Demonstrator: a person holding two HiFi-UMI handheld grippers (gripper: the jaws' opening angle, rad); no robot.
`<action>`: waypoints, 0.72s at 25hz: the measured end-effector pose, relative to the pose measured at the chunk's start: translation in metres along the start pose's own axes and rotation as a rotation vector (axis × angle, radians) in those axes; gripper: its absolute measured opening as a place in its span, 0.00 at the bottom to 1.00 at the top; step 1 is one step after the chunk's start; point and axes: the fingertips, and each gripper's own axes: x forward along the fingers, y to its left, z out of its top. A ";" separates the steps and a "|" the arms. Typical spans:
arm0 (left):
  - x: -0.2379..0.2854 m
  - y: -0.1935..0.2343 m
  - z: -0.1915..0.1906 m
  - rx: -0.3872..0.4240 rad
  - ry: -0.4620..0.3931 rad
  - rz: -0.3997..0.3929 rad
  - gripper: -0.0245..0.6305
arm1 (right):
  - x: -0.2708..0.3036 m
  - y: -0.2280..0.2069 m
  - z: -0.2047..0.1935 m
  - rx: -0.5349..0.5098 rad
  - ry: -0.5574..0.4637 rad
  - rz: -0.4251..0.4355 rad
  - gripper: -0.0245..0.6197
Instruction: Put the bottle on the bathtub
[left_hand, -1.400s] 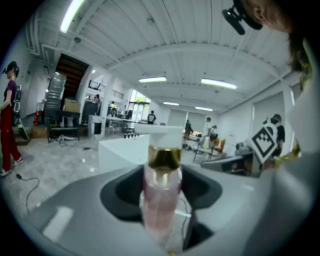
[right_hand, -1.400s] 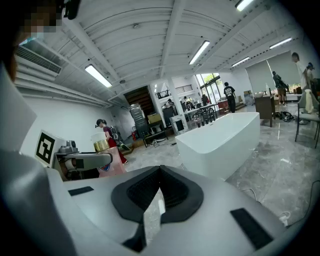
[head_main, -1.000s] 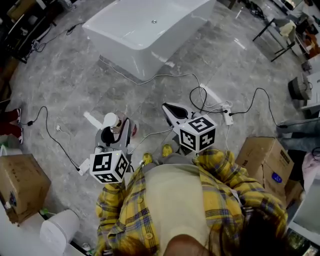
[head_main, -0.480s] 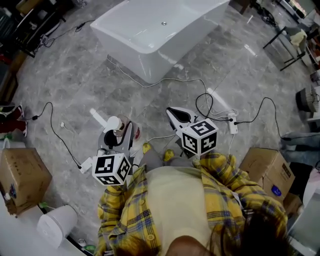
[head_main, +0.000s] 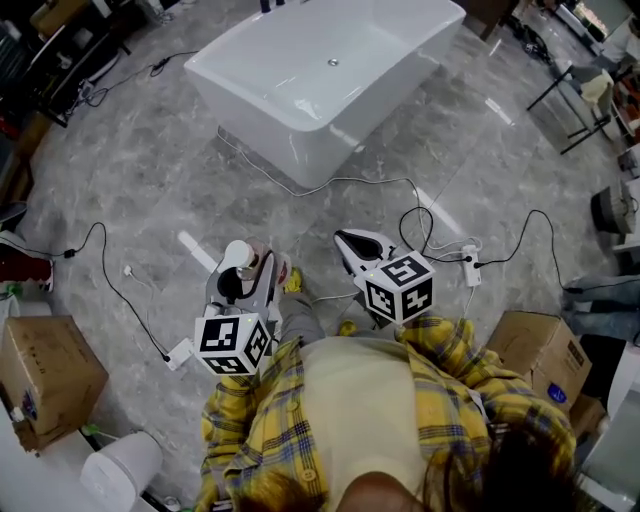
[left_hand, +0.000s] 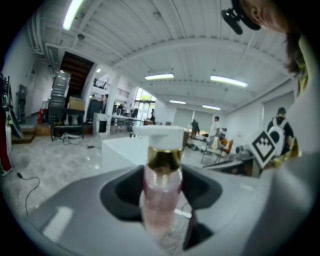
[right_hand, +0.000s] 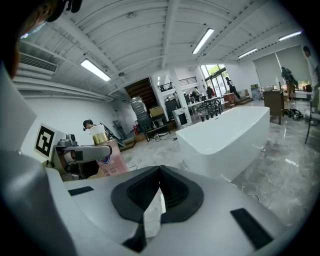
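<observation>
A white bathtub (head_main: 330, 70) stands on the grey marble floor ahead of me. My left gripper (head_main: 250, 272) is shut on a pink pump bottle (head_main: 238, 256) with a gold collar and a white cap. In the left gripper view the bottle (left_hand: 162, 192) stands upright between the jaws, with the bathtub (left_hand: 120, 150) behind it. My right gripper (head_main: 348, 240) is shut with nothing in it, and its jaws meet at the tips. The right gripper view shows the bathtub (right_hand: 230, 132) ahead on the right and the held bottle (right_hand: 107, 160) on the left.
Black and white cables (head_main: 400, 190) trail across the floor between me and the tub, with a power strip (head_main: 467, 266) at the right. Cardboard boxes (head_main: 45, 370) (head_main: 535, 335) sit on both sides. A white bin (head_main: 120, 465) is at the lower left and a black table frame (head_main: 560, 90) at the right.
The person has walked toward the bathtub, which now sits lower and larger in the head view. Both grippers keep their pose, and the left still holds the bottle.
</observation>
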 end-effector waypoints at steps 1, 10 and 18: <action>0.006 0.007 0.003 0.003 0.002 -0.007 0.37 | 0.009 -0.001 0.005 0.006 -0.001 -0.004 0.06; 0.050 0.085 0.031 0.008 0.030 -0.041 0.37 | 0.099 0.002 0.057 0.004 0.002 -0.024 0.06; 0.080 0.145 0.051 0.012 0.050 -0.049 0.37 | 0.162 0.006 0.092 0.000 -0.001 -0.025 0.06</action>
